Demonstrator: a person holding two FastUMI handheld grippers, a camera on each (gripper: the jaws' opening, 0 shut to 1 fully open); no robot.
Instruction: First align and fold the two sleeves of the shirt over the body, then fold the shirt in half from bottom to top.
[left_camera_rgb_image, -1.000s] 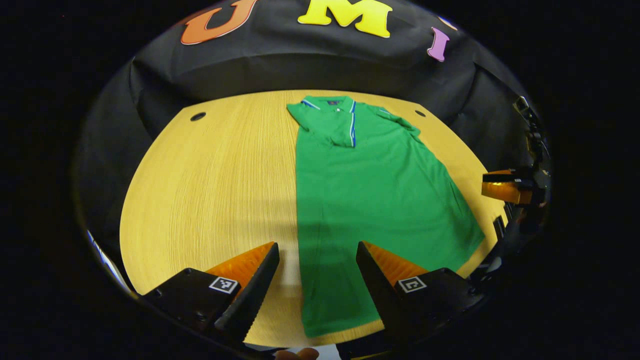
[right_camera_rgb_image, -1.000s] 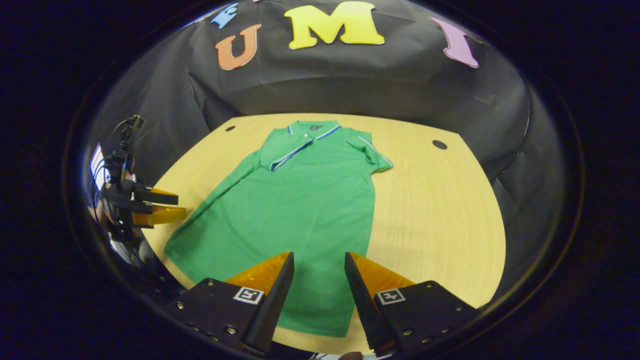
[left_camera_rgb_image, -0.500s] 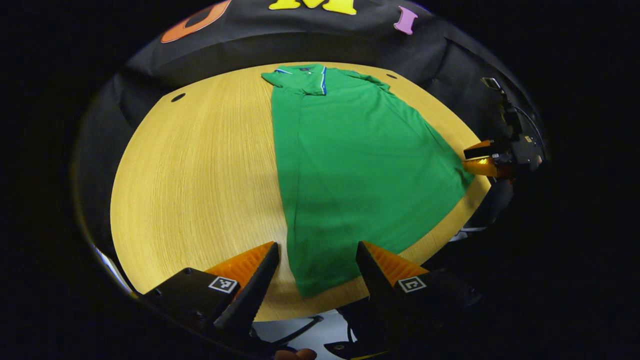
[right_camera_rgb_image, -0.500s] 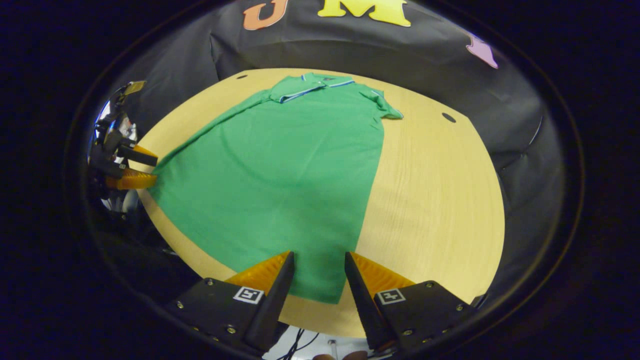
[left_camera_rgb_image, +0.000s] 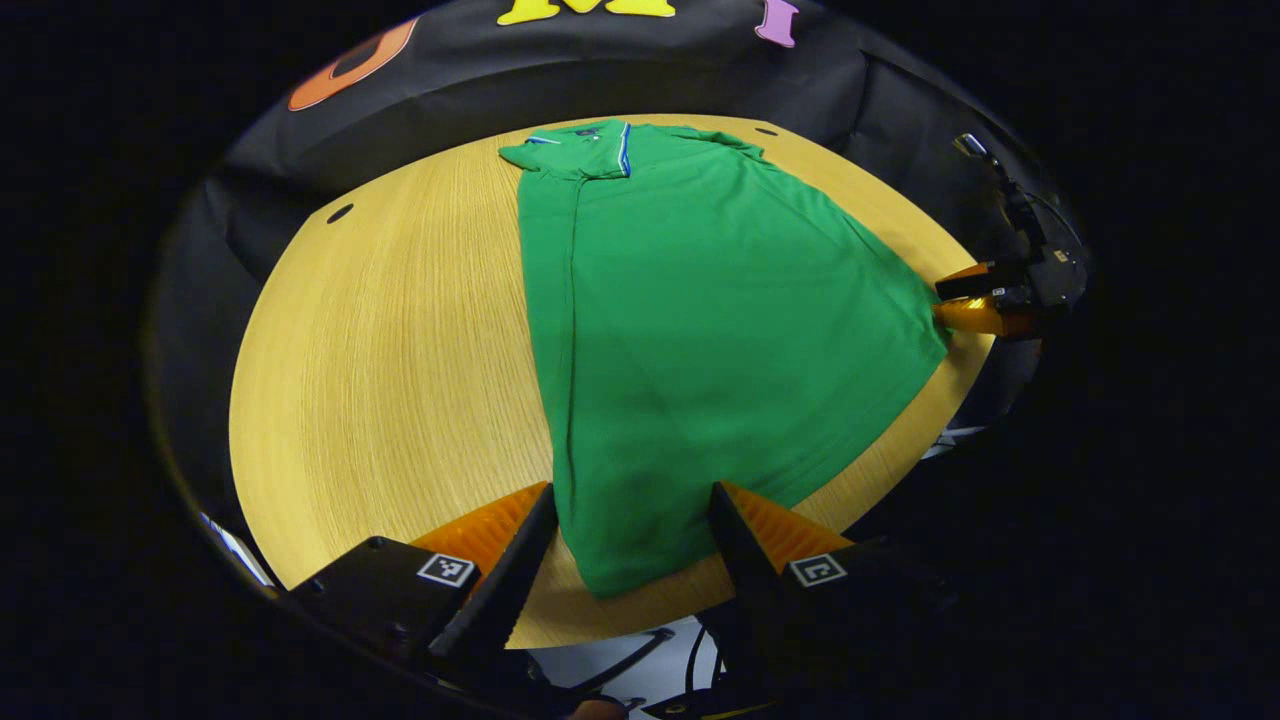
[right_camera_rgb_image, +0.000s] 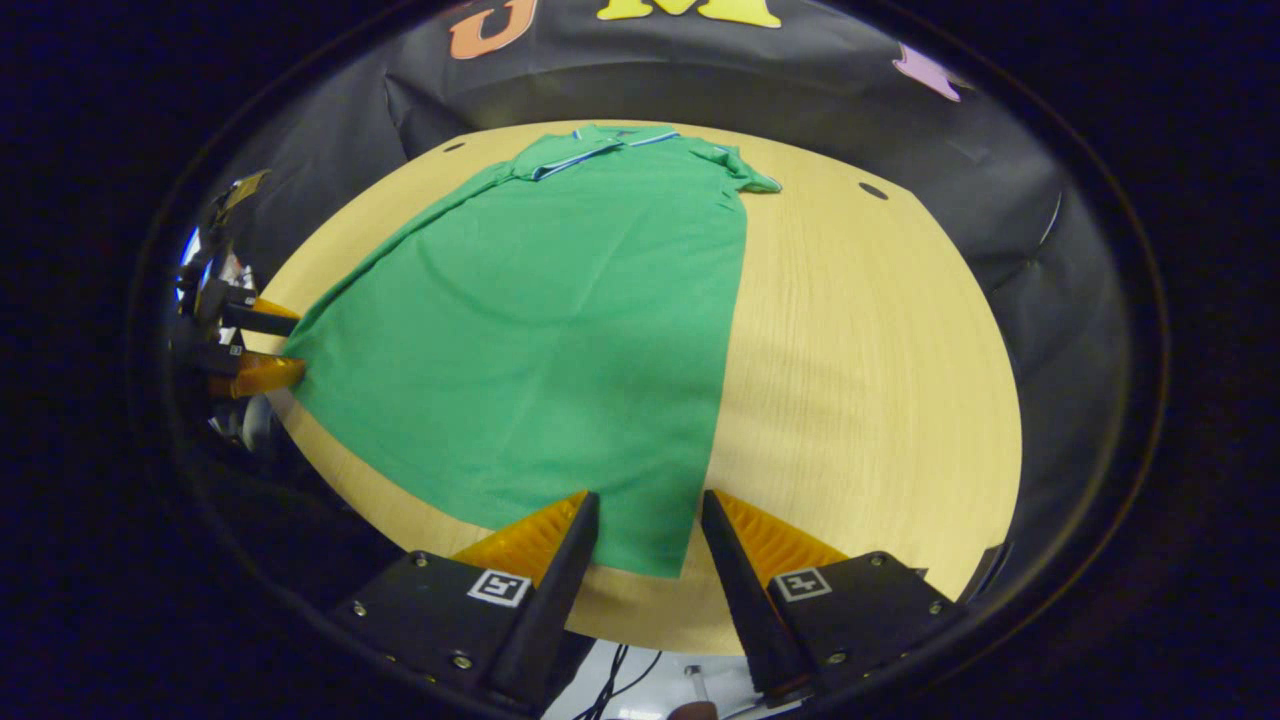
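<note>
A green polo shirt (left_camera_rgb_image: 690, 320) lies flat on the wooden table (left_camera_rgb_image: 380, 350), collar at the far end, both sleeves folded in over the body. My left gripper (left_camera_rgb_image: 630, 520) is open, its fingers on either side of the hem's near left corner. In the right gripper view the shirt (right_camera_rgb_image: 560, 320) runs away from me, and my right gripper (right_camera_rgb_image: 650, 520) is open astride the hem's near right corner. Each gripper shows in the other's view: the right gripper (left_camera_rgb_image: 975, 300) at the hem's far corner, the left gripper (right_camera_rgb_image: 255, 345) at the left edge.
The table's near edge runs just under both grippers, with cables (left_camera_rgb_image: 640, 650) on the floor below it. Two small dark holes (left_camera_rgb_image: 339, 213) (right_camera_rgb_image: 873, 190) mark the table's far corners. Bare wood lies on either side of the shirt.
Both grippers have drawn back and dropped toward the table's near edge, from over the shirt's lower body to its two hem corners. The shirt has not moved. Both stay open.
</note>
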